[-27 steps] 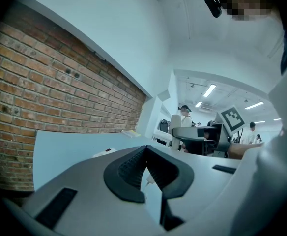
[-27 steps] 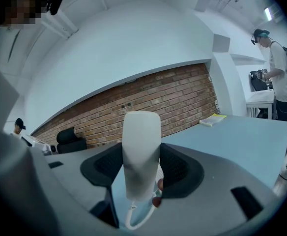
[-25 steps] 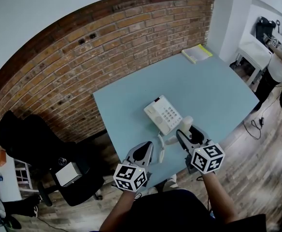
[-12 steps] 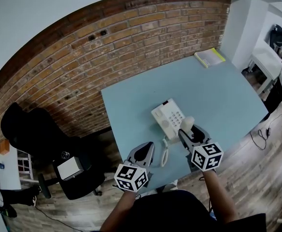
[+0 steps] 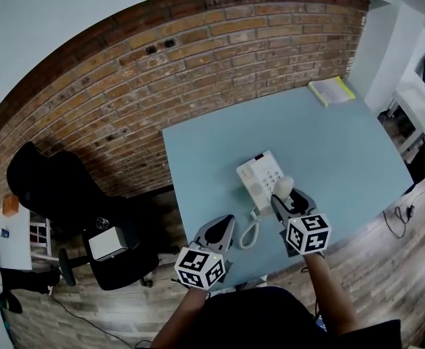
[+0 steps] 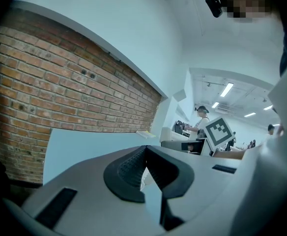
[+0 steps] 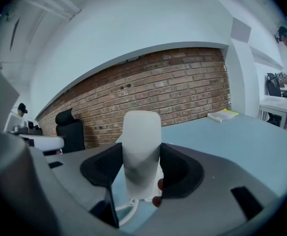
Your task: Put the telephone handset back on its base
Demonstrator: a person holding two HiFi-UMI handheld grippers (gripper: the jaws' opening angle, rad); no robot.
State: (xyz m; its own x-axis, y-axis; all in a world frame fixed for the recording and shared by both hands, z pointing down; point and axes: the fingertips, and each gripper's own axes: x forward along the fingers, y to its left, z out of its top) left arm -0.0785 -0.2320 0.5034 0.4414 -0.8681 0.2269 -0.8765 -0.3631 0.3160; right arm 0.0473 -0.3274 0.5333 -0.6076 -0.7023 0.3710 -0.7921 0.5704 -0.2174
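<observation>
- Rough red-brown brick wall (image 5: 161,86): curved band across the upper half of the head view, with pale mortar lines.
- Wood-plank floor (image 5: 372,267): grey-brown boards at lower left and lower right.
- Pale blue matte rectangular surface (image 5: 343,151): smooth top, centre to right of the frame, its far edge against the brick.
- Black padded office chair (image 5: 60,195): soft rounded back, at left on the floor.
- Right gripper (image 5: 286,201): grey moulded body with black ribbed pads and a white marker cube, lower centre right. Its jaws are clamped on the handset.
- Left gripper (image 5: 223,225): same build, lower centre left. Its jaws are together at the tips with nothing between them.
- White plastic telephone base (image 5: 258,180): rectangular, with a grid of small keys, lying on the surface at centre.
- Yellow-edged book (image 5: 331,91): flat, at the upper right corner of the surface.
- White smooth telephone handset (image 5: 283,187): rounded end showing, held upright just beside the base's lower right edge, off its cradle.
- White coiled cord (image 5: 250,234): springy loops on the surface between the two grippers.
</observation>
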